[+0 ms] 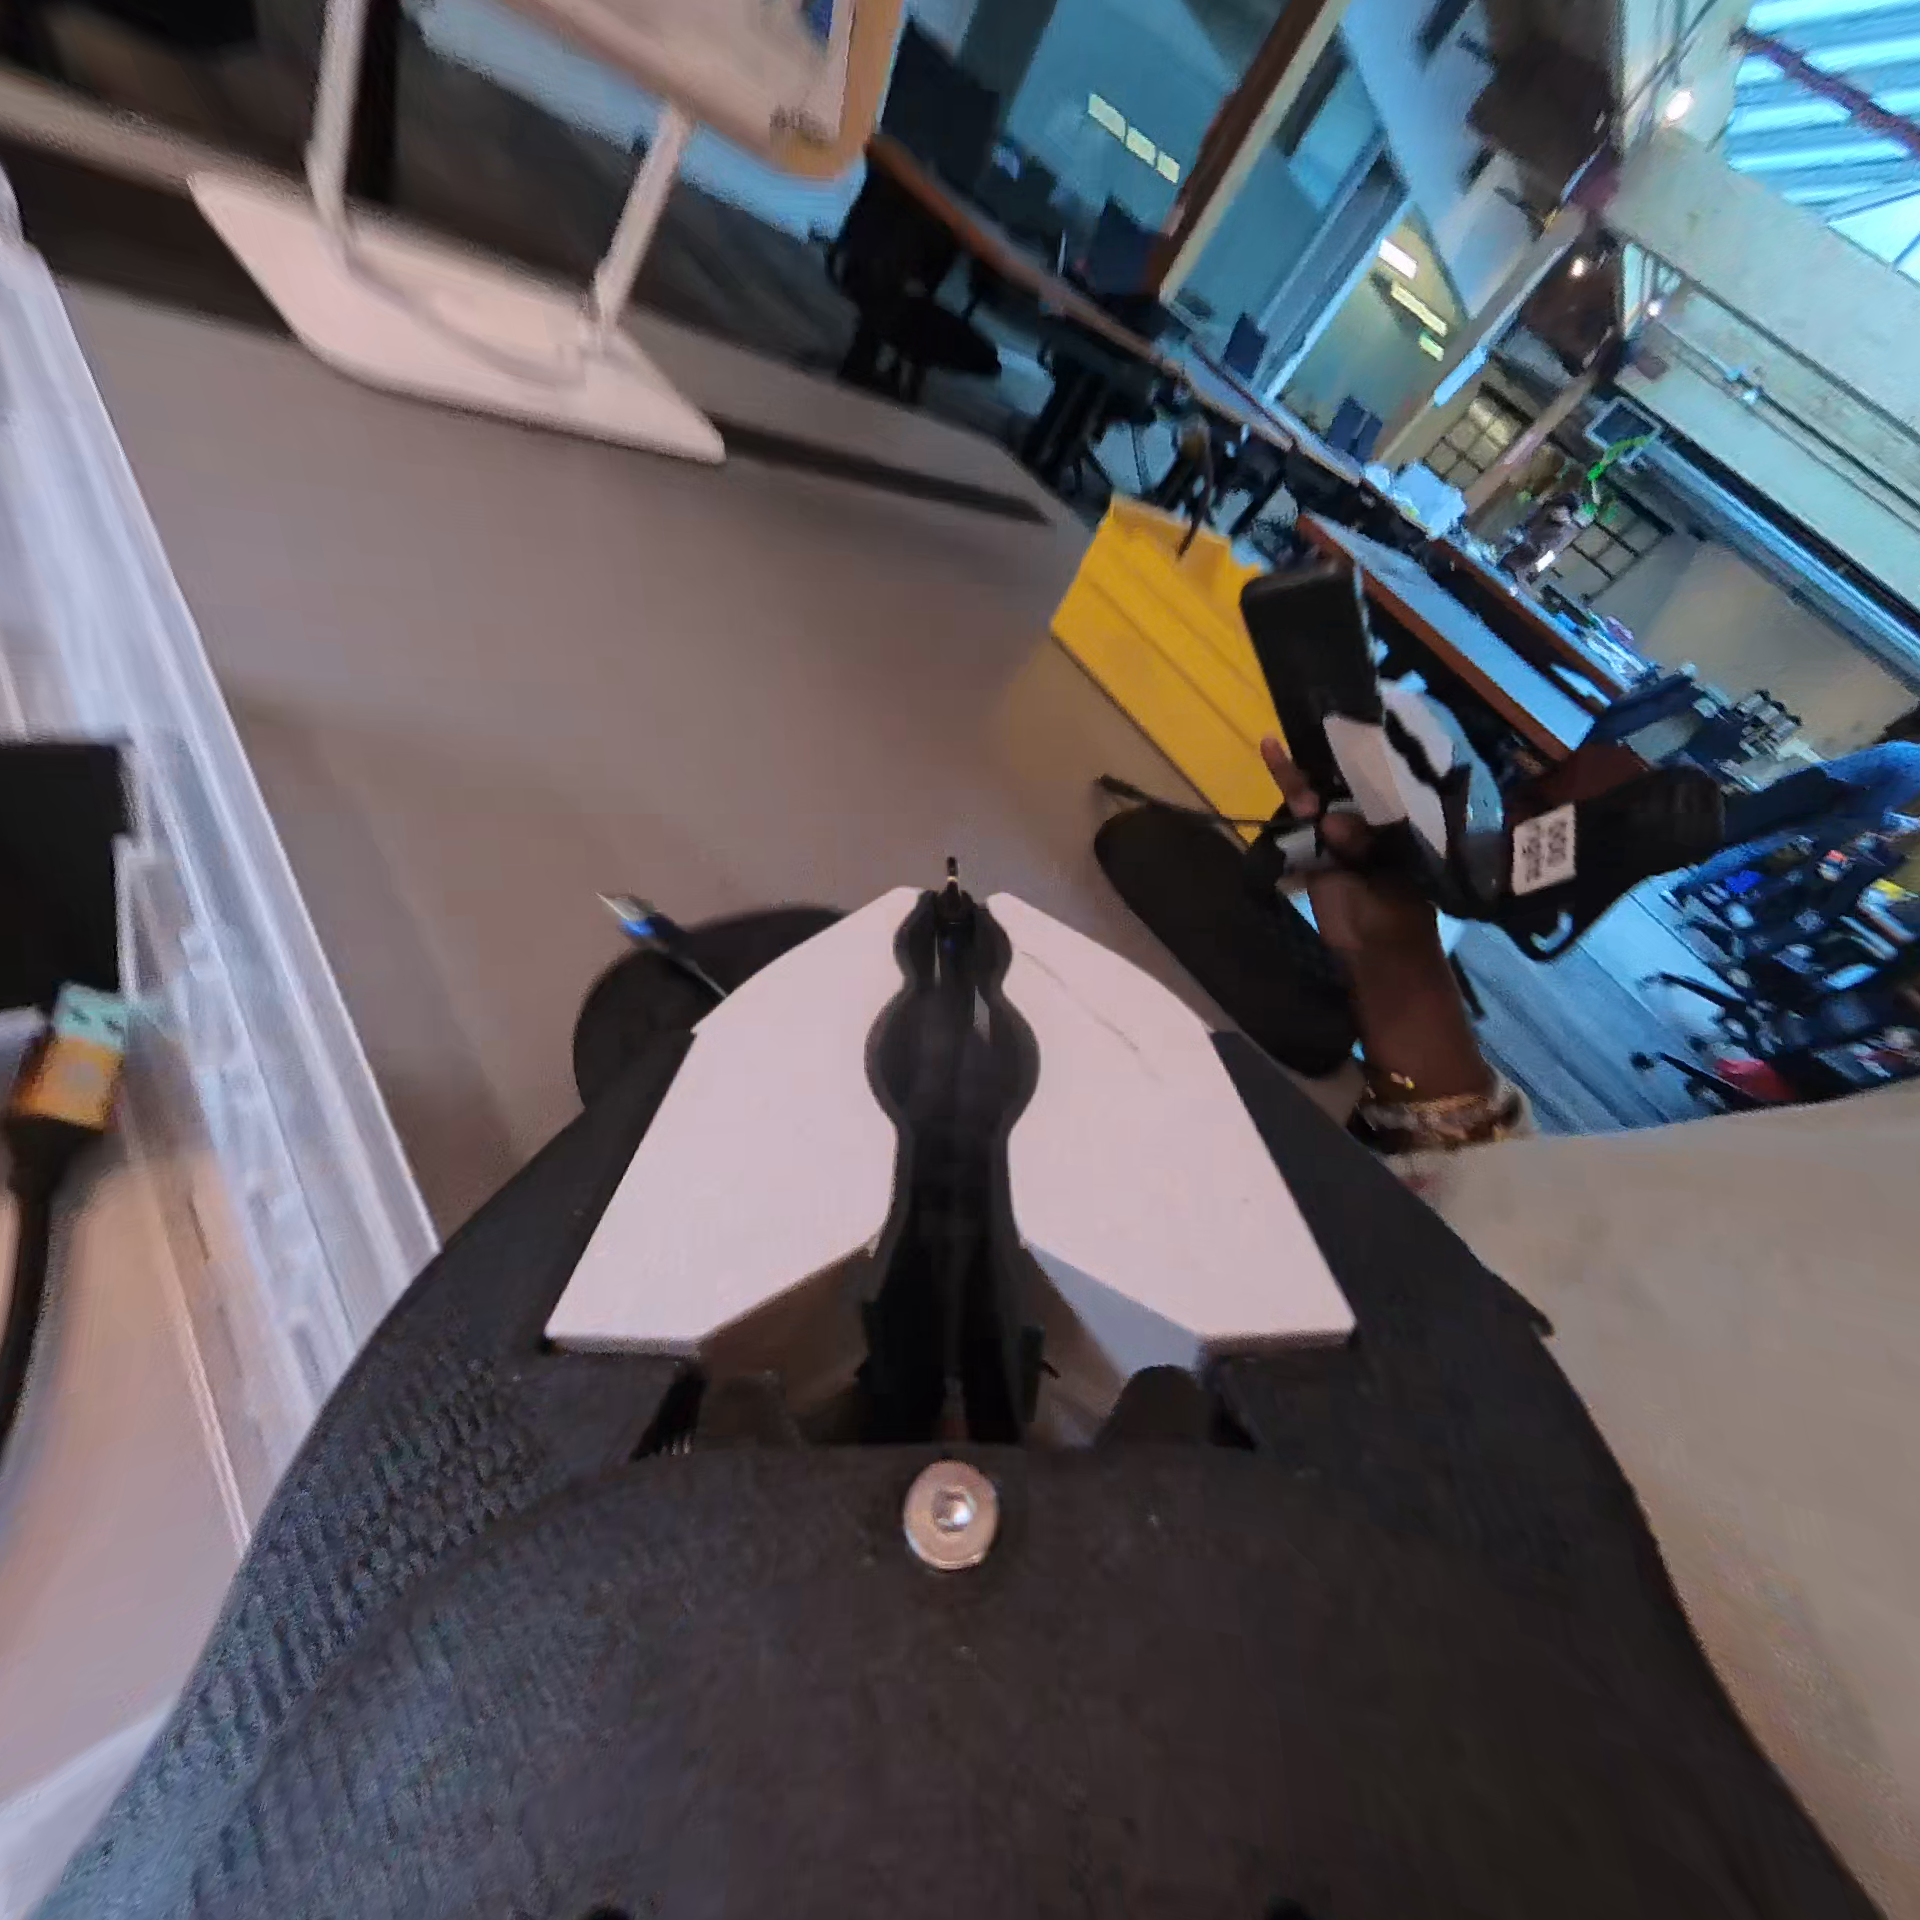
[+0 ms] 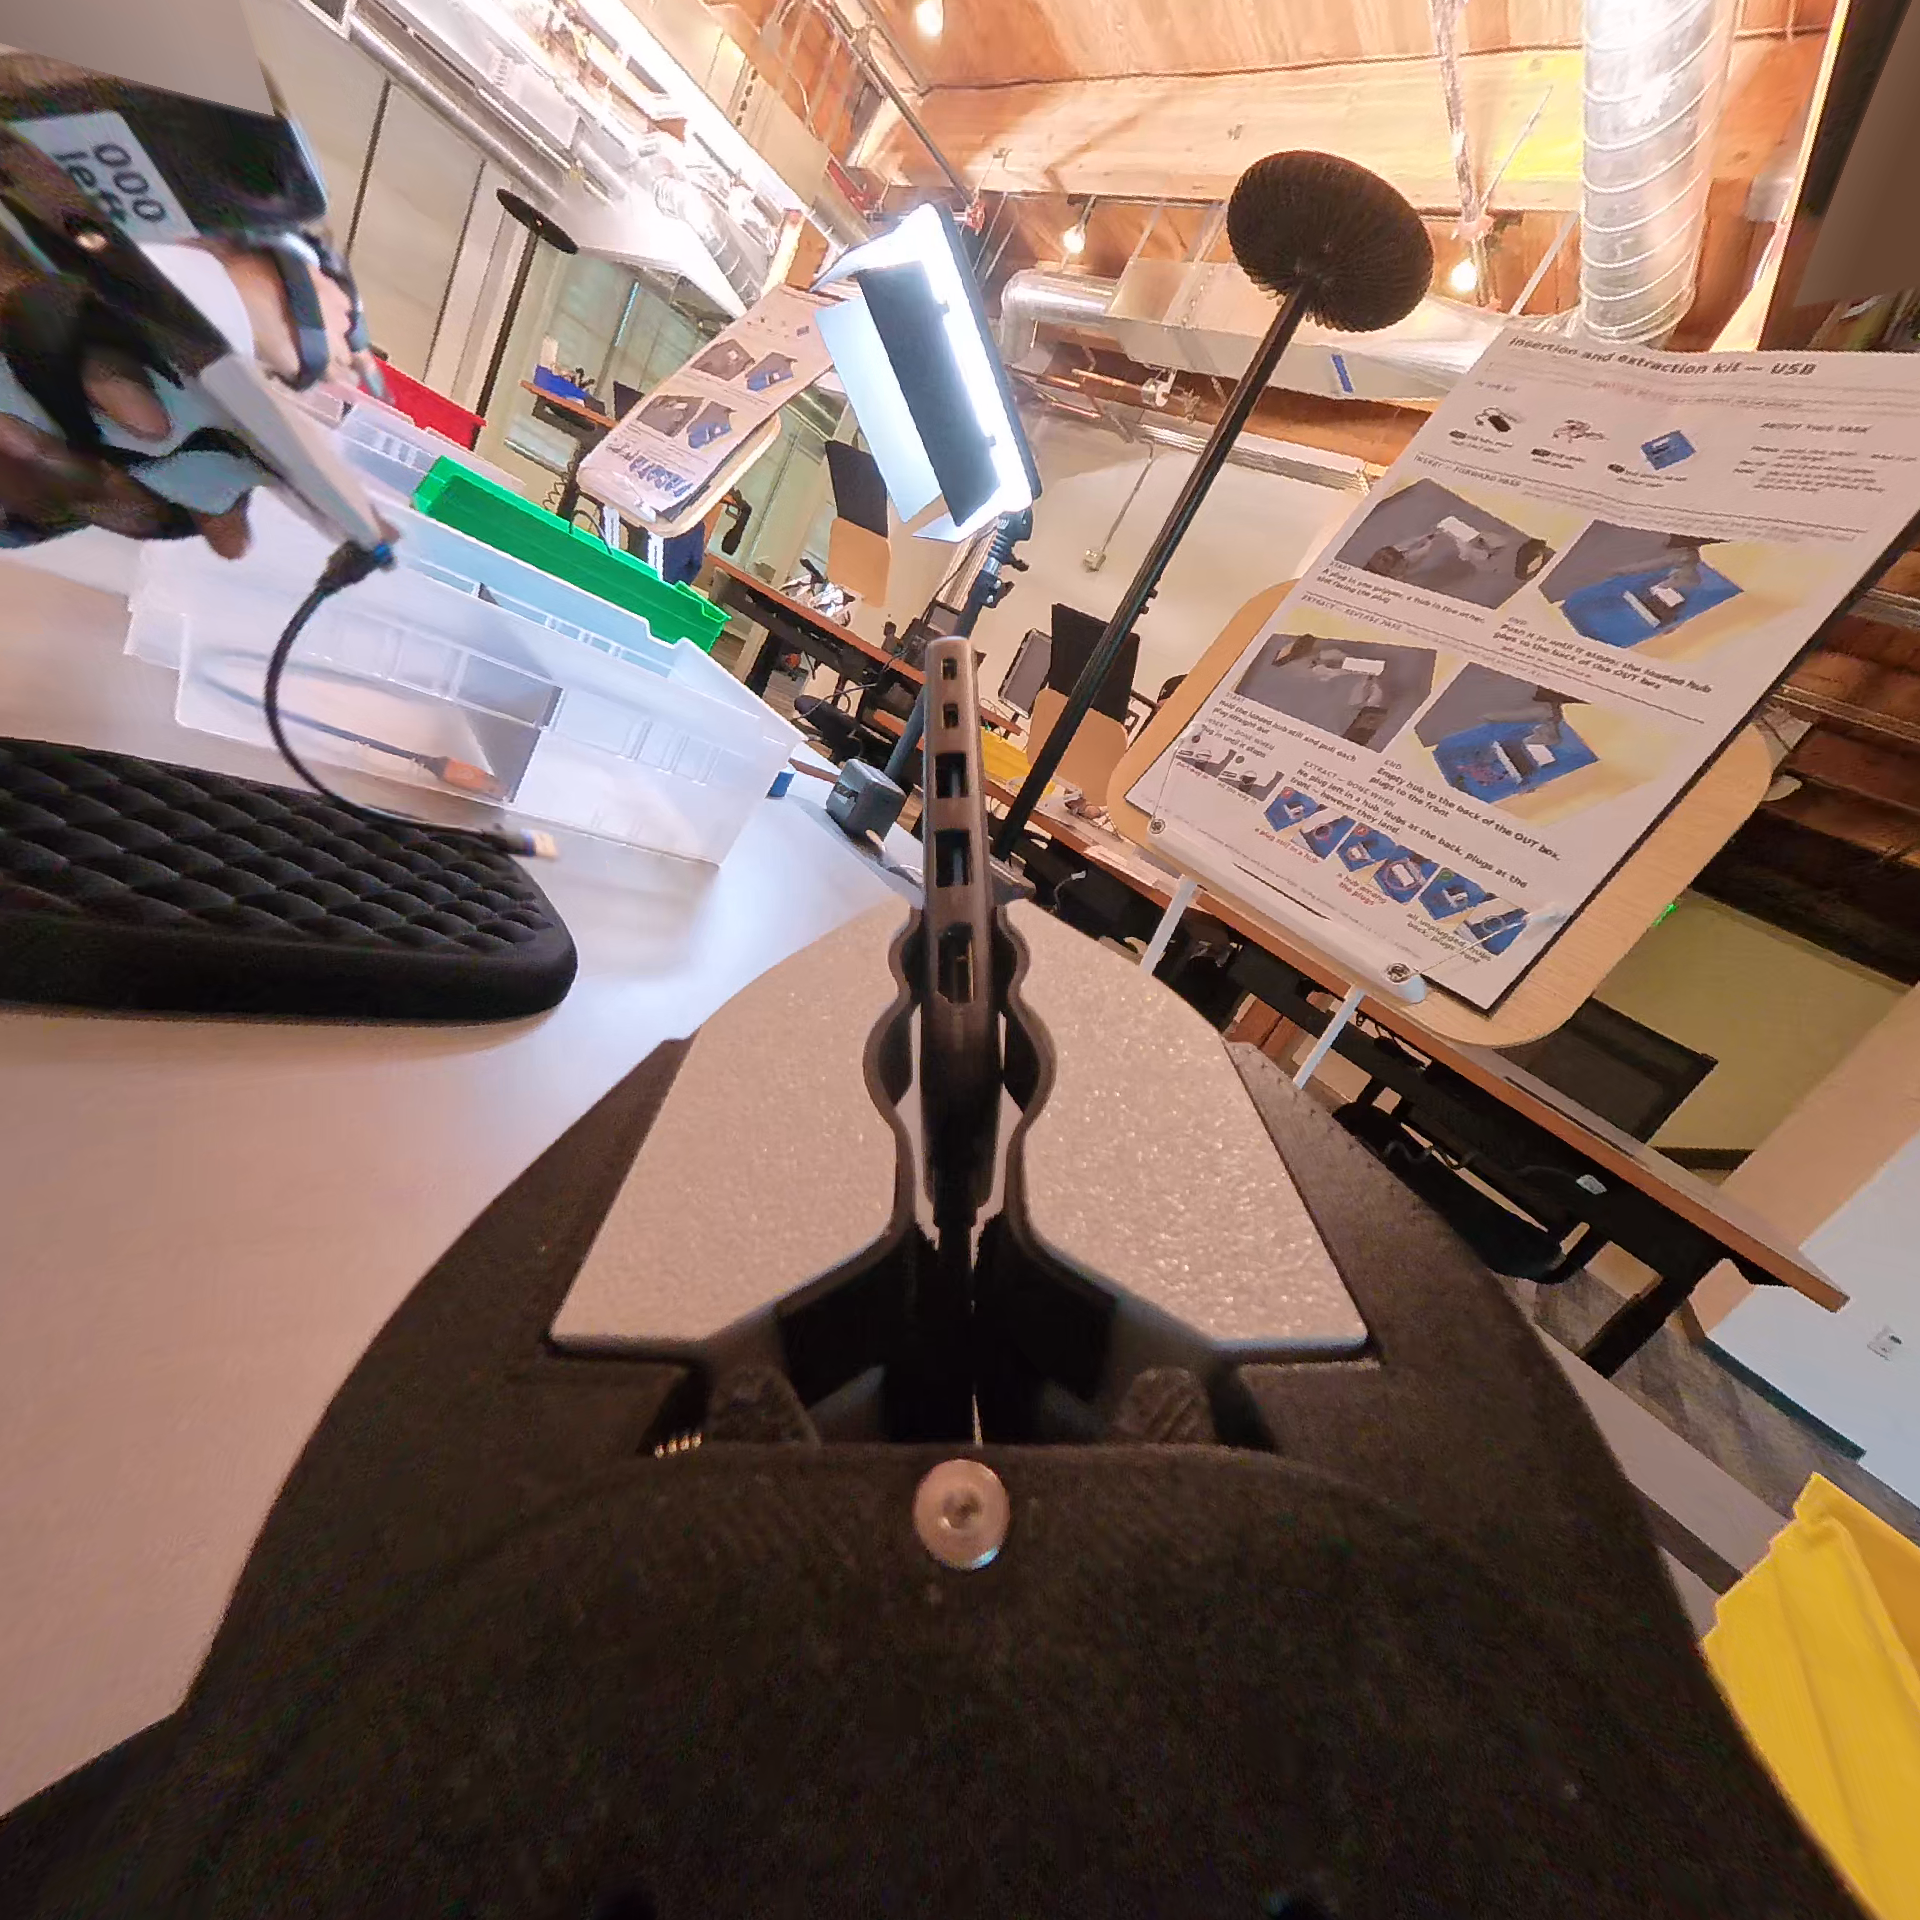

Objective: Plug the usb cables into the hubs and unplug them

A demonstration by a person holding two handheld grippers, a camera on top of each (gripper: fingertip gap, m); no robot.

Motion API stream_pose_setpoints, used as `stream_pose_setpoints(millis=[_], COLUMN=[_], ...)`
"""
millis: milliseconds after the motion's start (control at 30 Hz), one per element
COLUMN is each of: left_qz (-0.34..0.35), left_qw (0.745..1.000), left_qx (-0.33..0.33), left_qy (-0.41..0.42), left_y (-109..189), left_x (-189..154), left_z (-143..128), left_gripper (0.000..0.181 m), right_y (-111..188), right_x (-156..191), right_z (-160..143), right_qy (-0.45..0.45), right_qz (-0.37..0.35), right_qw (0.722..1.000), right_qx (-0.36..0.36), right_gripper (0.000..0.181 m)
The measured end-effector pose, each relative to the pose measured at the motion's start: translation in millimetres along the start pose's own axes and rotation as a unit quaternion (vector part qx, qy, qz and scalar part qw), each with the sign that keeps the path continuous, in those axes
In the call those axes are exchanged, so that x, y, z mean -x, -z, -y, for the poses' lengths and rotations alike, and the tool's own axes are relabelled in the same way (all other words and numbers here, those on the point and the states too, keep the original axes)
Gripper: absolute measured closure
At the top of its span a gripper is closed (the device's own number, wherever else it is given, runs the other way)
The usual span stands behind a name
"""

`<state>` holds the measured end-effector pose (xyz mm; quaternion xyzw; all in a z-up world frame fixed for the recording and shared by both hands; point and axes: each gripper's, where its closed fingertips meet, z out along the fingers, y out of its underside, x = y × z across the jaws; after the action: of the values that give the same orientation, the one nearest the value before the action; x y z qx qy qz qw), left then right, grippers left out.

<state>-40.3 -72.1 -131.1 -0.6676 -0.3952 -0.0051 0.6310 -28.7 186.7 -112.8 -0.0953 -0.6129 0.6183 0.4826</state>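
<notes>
Beyond your right fingers you see a wooden ceiling (image 2: 1195,94) with small spot lamps and a silver air duct (image 2: 1652,156). A bright panel light (image 2: 925,384) stands on a stand just left of the fingertips, and a black floor lamp (image 2: 1325,244) leans above them. To the right, long desks (image 2: 1507,1081) run away. Beyond your left fingers, the grey table (image 1: 520,623) spreads out; far to the upper right are black office chairs (image 1: 914,281) and blue-lit windows (image 1: 1818,114).
</notes>
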Motion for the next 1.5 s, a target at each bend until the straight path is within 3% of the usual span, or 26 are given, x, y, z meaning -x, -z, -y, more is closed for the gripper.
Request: stream_pose_setpoints(millis=[133,300,400,500,633,667,800,933,1000,1100,1233,1333,1433,1500], left_qz=[-0.076,-0.022,0.071,0.158,0.237,0.224,0.153,0.120,0.104,0.070,-0.033,-0.128,-0.164,-0.174], left_qw=[0.991,0.994,0.980,0.938,0.814,0.804,0.819,0.763,0.751,0.721,0.623,0.512,0.413,0.371], left_qx=[0.103,0.107,0.150,0.203,0.304,0.314,0.311,0.395,0.419,0.437,0.399,0.331,0.326,0.337], left_qy=[0.038,-0.019,-0.106,-0.230,-0.434,-0.452,-0.457,-0.498,-0.500,-0.533,-0.672,-0.782,-0.834,-0.847], left_y=[0,8,10,3,-11,-18,-49,-61,-66,-72,-79,-82,-77,-71], left_x=[-16,-5,10,17,38,39,39,55,58,56,28,-5,-16,-19], left_z=[-29,-24,-31,-39,-58,-60,-52,-61,-67,-71,-65,-60,-49,-36], left_gripper=[0.163,0.171,0.157,0.152,0.152,0.152,0.152,0.152,0.154,0.177,0.178,0.178,0.178,0.178], right_y=[-1,-2,-2,-3,-3,-3,-1,1,2,2,3,3,3,3], right_x=[1,2,3,4,5,6,4,1,-1,-1,0,0,-1,-1], right_z=[-2,-3,-4,-5,-5,-5,-2,1,2,3,4,5,5,5], right_qy=[0.003,0.002,0.004,0.006,0.011,0.011,0.013,0.008,0.006,0.004,0.005,0.005,0.005,0.004], right_qz=[0.001,0.003,0.006,0.008,0.010,0.011,0.007,0.001,-0.002,-0.002,-0.002,-0.002,-0.003,-0.003], right_qw=[1.000,1.000,1.000,1.000,1.000,1.000,1.000,1.000,1.000,1.000,1.000,1.000,1.000,1.000], right_qx=[0.006,0.009,0.013,0.015,0.017,0.017,0.011,0.002,-0.002,-0.005,-0.007,-0.010,-0.010,-0.011], right_gripper=[0.170,0.170,0.170,0.170,0.170,0.170,0.170,0.170,0.170,0.170,0.170,0.170,0.170,0.170])
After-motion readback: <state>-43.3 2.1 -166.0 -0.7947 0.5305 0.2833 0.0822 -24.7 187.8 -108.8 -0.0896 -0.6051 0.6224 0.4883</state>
